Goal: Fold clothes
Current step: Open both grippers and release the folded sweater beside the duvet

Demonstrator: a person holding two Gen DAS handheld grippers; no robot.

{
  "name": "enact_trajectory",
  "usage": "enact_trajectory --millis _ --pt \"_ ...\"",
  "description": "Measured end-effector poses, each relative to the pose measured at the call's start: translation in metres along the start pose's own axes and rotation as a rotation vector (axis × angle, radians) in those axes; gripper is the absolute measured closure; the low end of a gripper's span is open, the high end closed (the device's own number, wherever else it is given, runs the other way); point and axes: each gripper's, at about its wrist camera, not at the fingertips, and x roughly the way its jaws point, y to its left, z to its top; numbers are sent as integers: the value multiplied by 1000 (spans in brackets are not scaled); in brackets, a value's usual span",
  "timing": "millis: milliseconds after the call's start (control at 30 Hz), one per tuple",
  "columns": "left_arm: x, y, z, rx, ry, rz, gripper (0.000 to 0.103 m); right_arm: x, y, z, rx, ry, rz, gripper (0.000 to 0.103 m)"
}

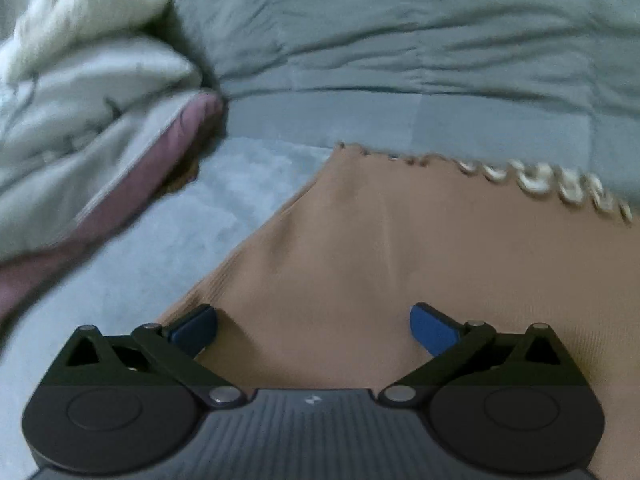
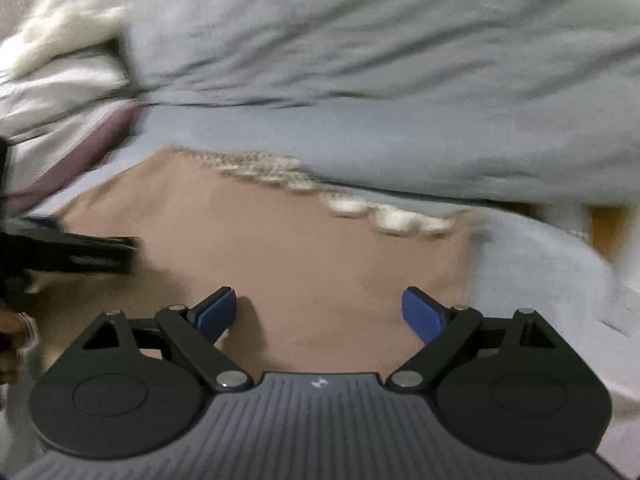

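Note:
A tan garment (image 1: 400, 248) with a white lace trim (image 1: 560, 188) along its far edge lies flat on the pale blue bed sheet (image 1: 160, 240). My left gripper (image 1: 314, 328) is open, its blue pads spread just above the garment's near left part. In the right wrist view the same garment (image 2: 300, 256) and trim (image 2: 360, 204) show. My right gripper (image 2: 320, 312) is open over the garment's near part. The left gripper's dark body (image 2: 72, 256) shows at the left edge of that view. Both views are motion-blurred.
A rumpled grey-green duvet (image 1: 400, 32) lies across the far side. A bunched white and mauve quilt (image 1: 100, 120) sits at the left. The sheet's edge and a brown strip (image 2: 608, 224) show at the right.

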Motion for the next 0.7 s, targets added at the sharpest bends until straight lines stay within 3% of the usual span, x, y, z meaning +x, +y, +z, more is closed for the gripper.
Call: enact_trajectory --millis 67,133,200,300,367,467,600,700 --pt "-11 3 6 -20 0 15 1 -11 -10 -2 31 1 -11 12" --pt "-34 7 1 -24 -44 16 1 -31 -16 -5 37 -29 -153 12" --pt "-53 10 -7 -20 -69 8 1 -47 -23 -3 79 -72 -158 11" --pt "-94 21 -34 -34 -73 59 1 -73 -24 -5 142 -111 -100 8" --pt "-124 32 -60 -72 -98 58 1 -79 -16 -6 99 -96 -77 0" --pt "-154 51 -100 -174 -75 80 1 -66 26 -6 -33 -44 -15 0" --pt "-185 75 -162 -332 -46 69 1 -68 60 -10 -114 33 102 0" --pt "-206 89 -197 -387 -14 82 1 -84 90 -18 -173 23 130 0"
